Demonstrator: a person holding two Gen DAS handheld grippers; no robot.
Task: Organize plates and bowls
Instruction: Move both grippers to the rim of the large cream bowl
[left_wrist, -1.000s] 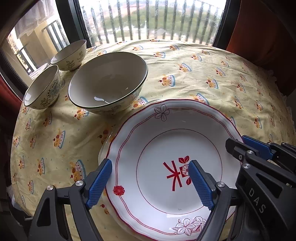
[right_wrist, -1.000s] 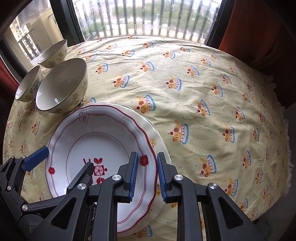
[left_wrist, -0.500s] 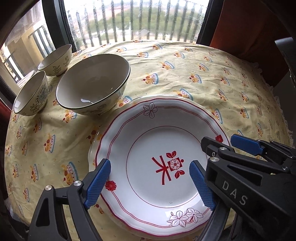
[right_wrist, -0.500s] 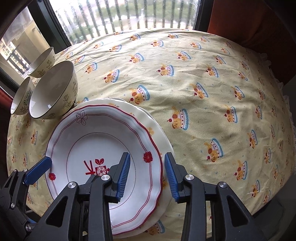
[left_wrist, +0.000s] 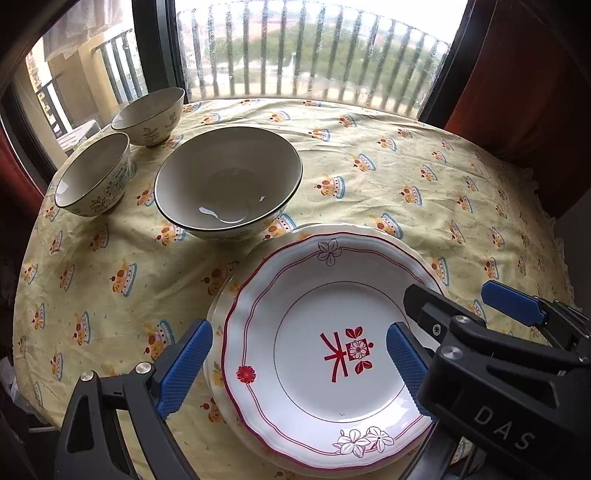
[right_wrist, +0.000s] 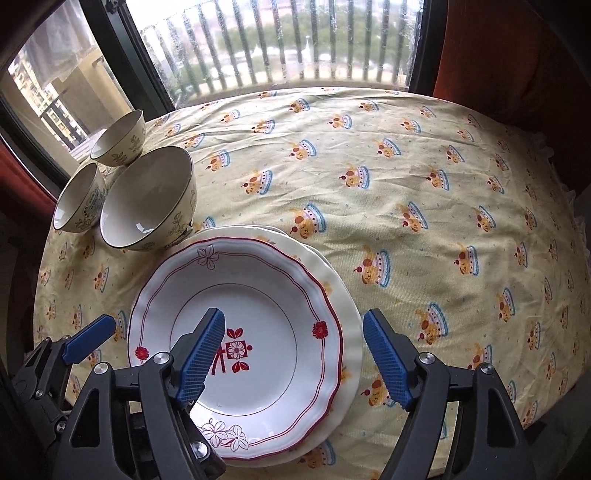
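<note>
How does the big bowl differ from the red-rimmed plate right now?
The big bowl is deep with a dark rim; the red-rimmed plate is shallow with a scalloped edge. The bowl stands directly on the tablecloth; the plate rests on a cream plate. Both sit upright and empty.

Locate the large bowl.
In the left wrist view the large bowl stands on the tablecloth, just behind the stacked plates and right of the two small bowls.
</note>
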